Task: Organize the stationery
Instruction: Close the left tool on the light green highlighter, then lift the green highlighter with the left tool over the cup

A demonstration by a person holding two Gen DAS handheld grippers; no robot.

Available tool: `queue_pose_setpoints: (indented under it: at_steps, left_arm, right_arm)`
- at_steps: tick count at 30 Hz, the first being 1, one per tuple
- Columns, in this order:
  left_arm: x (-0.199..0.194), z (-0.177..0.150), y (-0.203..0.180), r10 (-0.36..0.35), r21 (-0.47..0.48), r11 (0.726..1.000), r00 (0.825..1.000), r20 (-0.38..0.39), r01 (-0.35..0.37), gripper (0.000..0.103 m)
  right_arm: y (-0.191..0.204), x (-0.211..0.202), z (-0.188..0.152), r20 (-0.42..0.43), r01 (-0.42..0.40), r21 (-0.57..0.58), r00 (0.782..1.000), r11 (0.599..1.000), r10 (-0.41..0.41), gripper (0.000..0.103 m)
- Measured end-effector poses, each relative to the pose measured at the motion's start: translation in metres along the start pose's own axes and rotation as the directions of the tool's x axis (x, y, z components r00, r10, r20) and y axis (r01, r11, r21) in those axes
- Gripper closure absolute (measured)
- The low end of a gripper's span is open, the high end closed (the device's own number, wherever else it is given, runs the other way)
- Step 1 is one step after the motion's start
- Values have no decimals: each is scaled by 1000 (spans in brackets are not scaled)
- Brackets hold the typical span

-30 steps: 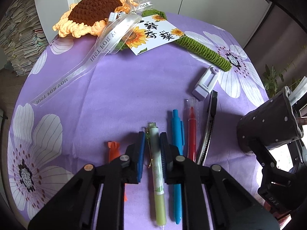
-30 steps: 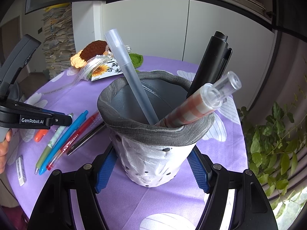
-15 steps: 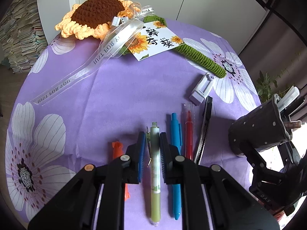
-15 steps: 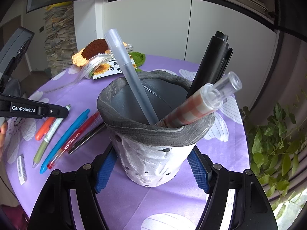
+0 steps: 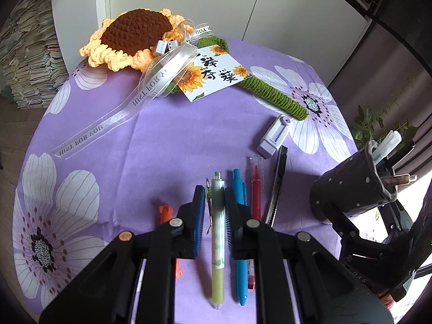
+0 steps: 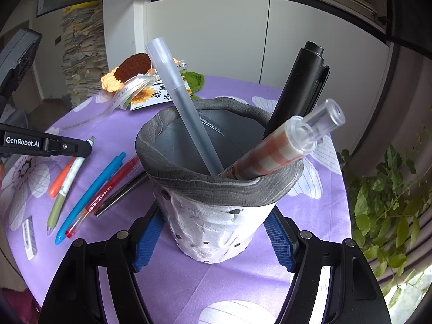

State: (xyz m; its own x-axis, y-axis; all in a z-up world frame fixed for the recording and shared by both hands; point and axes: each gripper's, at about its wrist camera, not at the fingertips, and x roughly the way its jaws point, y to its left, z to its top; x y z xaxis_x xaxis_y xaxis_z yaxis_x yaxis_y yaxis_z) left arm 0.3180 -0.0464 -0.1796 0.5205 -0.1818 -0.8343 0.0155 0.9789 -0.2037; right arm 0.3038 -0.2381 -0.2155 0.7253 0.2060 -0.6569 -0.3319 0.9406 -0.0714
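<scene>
Now left gripper (image 5: 213,205) has lifted green pen (image 5: 217,240) off tablecloth (image 5: 162,140), jaws clamped; right gripper (image 6: 213,240) jaws clamp pen holder (image 6: 216,216), next stop.

purple flowered tablecloth (image 5: 167,135), green pen (image 5: 217,232)

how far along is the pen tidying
Partly done. Three pens already stand in the holder, which the right gripper grips. The left gripper is closed around the green pen, which is next. Still on the table: orange pen, blue pen, red pen, black knife and two white pieces.
</scene>
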Motion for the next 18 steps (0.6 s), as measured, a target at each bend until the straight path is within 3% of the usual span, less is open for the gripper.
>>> queue_pose_setpoints:
  at_steps: [8, 18]
  left_arm:
    - [-10, -1, -3, -10, 11, 1000, 1000, 19, 10, 90]
    - [-50, 5, -13, -57, 46, 998, 993, 107, 52, 91]
  right_arm:
    - [0, 0, 0, 0, 1, -1, 1000, 1000, -1, 30]
    - [0, 0, 0, 0, 1, -1, 1000, 1000, -1, 30]
